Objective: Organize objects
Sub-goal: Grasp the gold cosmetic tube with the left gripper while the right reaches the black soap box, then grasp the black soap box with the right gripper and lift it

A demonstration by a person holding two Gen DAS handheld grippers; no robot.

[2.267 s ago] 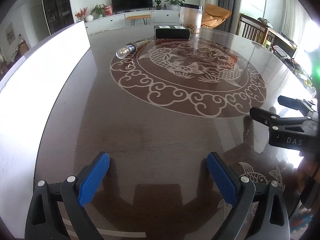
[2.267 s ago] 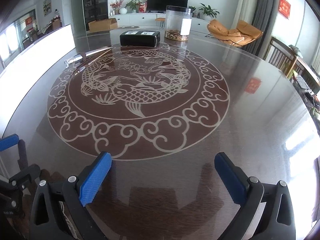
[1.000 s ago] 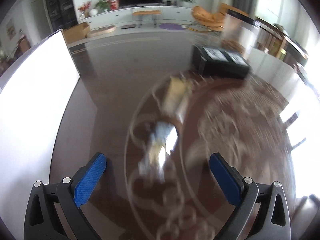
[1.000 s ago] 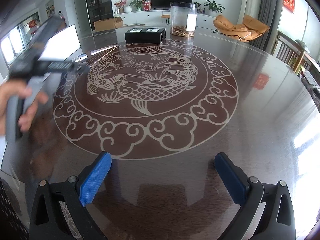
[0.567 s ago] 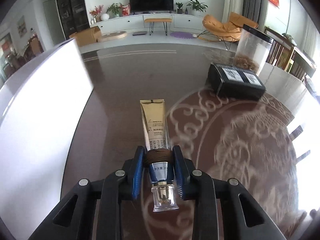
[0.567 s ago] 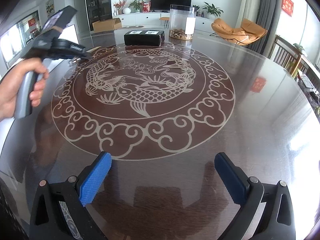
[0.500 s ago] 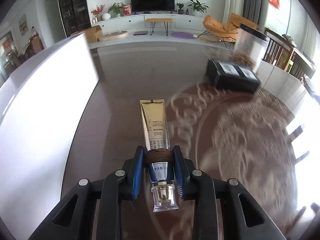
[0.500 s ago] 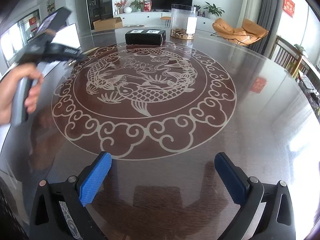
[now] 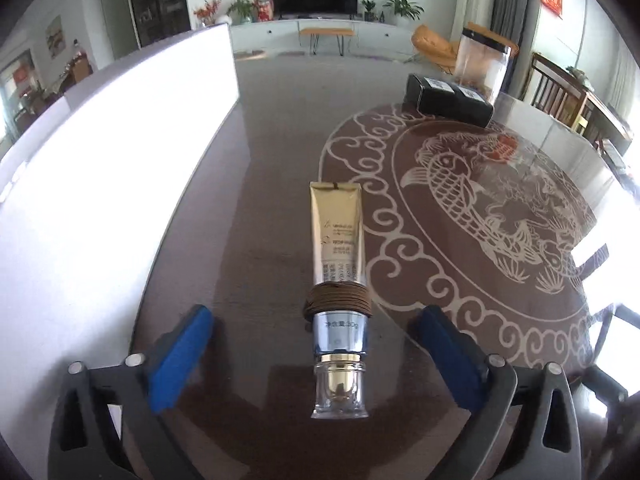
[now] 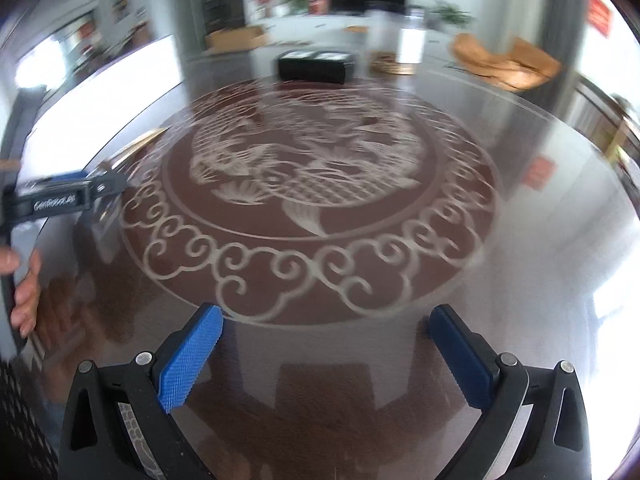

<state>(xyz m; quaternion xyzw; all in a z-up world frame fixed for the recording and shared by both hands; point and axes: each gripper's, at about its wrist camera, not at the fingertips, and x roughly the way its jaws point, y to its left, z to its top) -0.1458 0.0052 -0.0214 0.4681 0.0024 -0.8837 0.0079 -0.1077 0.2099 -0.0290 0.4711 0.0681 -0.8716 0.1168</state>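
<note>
A gold cosmetic tube with a silver collar and clear cap lies on the dark round table, cap end toward me. My left gripper is open, its blue pads on either side of the tube's cap end, apart from it. In the right wrist view the left gripper shows at the far left, held by a hand, with the tube a gold blur beyond it. My right gripper is open and empty above the table's near part.
A black box and a clear jar stand at the table's far side; they also show in the right wrist view, the box and the jar. A white panel runs along the left edge.
My left gripper, shut on the tube half a second ago, has opened and let it go; the tube lies on the table. The right wrist view is blurred from motion.
</note>
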